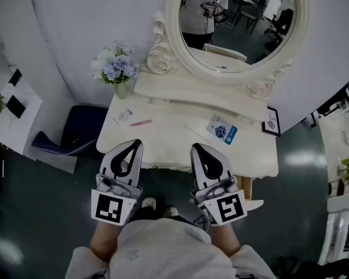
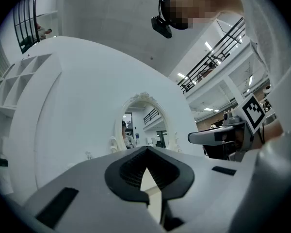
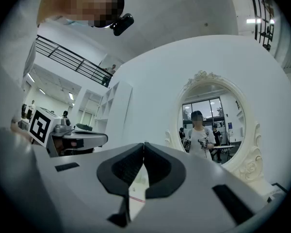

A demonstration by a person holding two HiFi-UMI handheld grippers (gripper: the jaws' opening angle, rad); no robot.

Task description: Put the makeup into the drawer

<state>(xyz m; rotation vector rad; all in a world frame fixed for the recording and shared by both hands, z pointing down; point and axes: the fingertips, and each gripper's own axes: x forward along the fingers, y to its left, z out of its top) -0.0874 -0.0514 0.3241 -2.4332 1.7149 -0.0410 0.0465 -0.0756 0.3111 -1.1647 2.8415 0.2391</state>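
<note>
on the vanity (image 1: 174, 141), the makeup (image 1: 222, 130) looks indistinct.

The front and centre of the dressing table (image 1: 168, 133) lie open; a flower vase (image 1: 121, 88) crowds its left rear corner, a small frame (image 1: 271, 121) the right, and the oval mirror (image 1: 235, 22) walls off the back.

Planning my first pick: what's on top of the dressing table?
Flower vase, clear packet, pink pencil, blue-and-white packet, black frame. The left gripper and right gripper cover part of the front edge.
</note>
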